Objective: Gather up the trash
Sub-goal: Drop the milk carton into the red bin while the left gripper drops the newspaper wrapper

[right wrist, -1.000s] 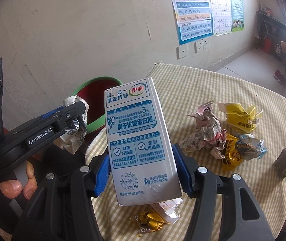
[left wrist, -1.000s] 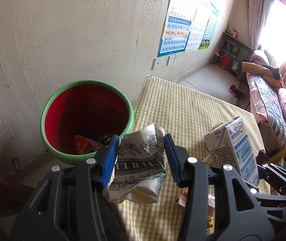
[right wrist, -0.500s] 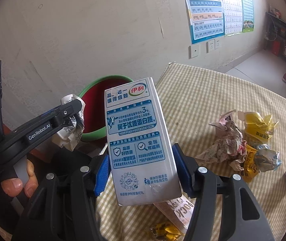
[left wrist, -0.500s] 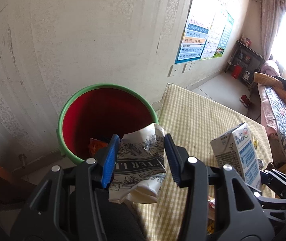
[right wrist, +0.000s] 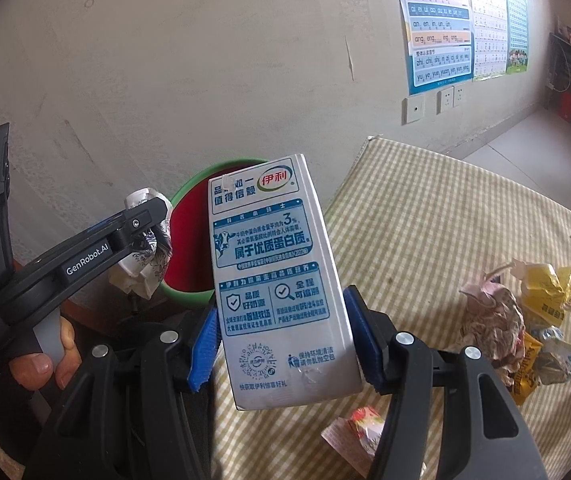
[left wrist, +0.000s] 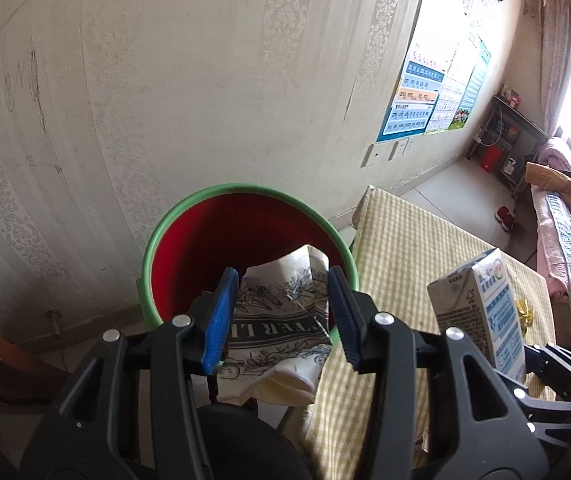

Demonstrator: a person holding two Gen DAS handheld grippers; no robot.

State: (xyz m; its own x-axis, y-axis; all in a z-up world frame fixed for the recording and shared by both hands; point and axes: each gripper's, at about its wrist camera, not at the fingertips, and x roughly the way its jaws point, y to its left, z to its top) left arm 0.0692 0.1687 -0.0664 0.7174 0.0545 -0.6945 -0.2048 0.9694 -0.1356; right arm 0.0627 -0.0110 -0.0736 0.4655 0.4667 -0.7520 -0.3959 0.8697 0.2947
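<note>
Your left tool [left wrist: 281,312] is clamped on a crumpled printed wrapper [left wrist: 277,320], low centre of frame, over the near rim of the red bin [left wrist: 245,240]. It looks light and soft, likely to cling to the pads. Your right tool [right wrist: 281,344] grips a milk carton [right wrist: 277,280] by its lower sides: stiff, probably empty. More wrappers [right wrist: 525,320] lie on the table [right wrist: 425,220] at right. Nothing blocks the bin.
</note>
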